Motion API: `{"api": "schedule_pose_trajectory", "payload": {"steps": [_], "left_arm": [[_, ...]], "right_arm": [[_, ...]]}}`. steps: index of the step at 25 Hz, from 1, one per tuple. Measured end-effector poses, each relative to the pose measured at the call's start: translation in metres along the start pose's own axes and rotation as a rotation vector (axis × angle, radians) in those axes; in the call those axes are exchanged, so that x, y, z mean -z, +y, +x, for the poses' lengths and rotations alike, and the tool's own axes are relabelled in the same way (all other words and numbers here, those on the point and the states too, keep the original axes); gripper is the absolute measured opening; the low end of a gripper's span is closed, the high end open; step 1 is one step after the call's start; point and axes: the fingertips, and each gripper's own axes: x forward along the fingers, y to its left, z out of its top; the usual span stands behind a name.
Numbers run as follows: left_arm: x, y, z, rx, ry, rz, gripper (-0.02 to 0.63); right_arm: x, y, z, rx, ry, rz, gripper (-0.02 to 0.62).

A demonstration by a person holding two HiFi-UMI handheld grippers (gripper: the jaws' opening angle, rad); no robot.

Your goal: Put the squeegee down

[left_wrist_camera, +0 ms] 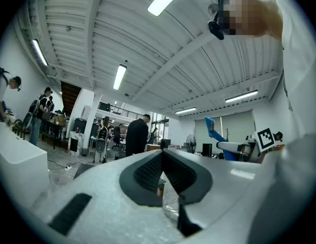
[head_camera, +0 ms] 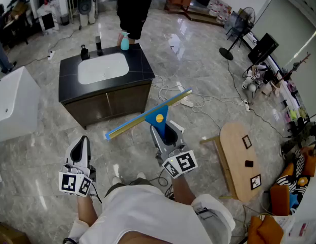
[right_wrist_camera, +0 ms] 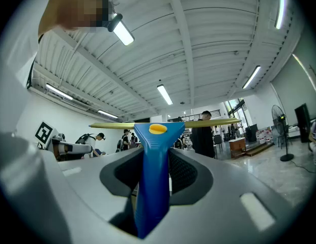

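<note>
My right gripper (head_camera: 166, 132) is shut on the blue handle of the squeegee (head_camera: 159, 119), held in the air in front of the person's body. Its yellow blade (head_camera: 147, 115) runs slantwise from lower left to upper right, above the floor near the black sink cabinet (head_camera: 142, 60). In the right gripper view the blue handle (right_wrist_camera: 153, 182) stands upright between the jaws with the blade (right_wrist_camera: 208, 122) lying level across the top. My left gripper (head_camera: 81, 147) hangs low at the left, shut and empty; in the left gripper view its pads (left_wrist_camera: 147, 172) meet at the tip.
The cabinet holds a white basin (head_camera: 103, 67), a teal spray bottle (head_camera: 124, 42) and a black tap (head_camera: 98, 44). A person in black (head_camera: 132, 4) stands behind it. A white tub (head_camera: 12, 105) is at left, cables (head_camera: 191, 103) and a wooden table (head_camera: 236, 159) at right.
</note>
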Motion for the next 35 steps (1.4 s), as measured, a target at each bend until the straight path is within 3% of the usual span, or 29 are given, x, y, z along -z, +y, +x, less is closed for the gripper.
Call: {"api": "schedule_pose_trajectory", "payload": {"steps": [35], "left_arm": [[0.006,-0.012,0.013,-0.015,0.020,0.002,0.006]], "right_arm": [[0.008,-0.015,0.006,-0.025,0.024,0.028,0.150]]}}
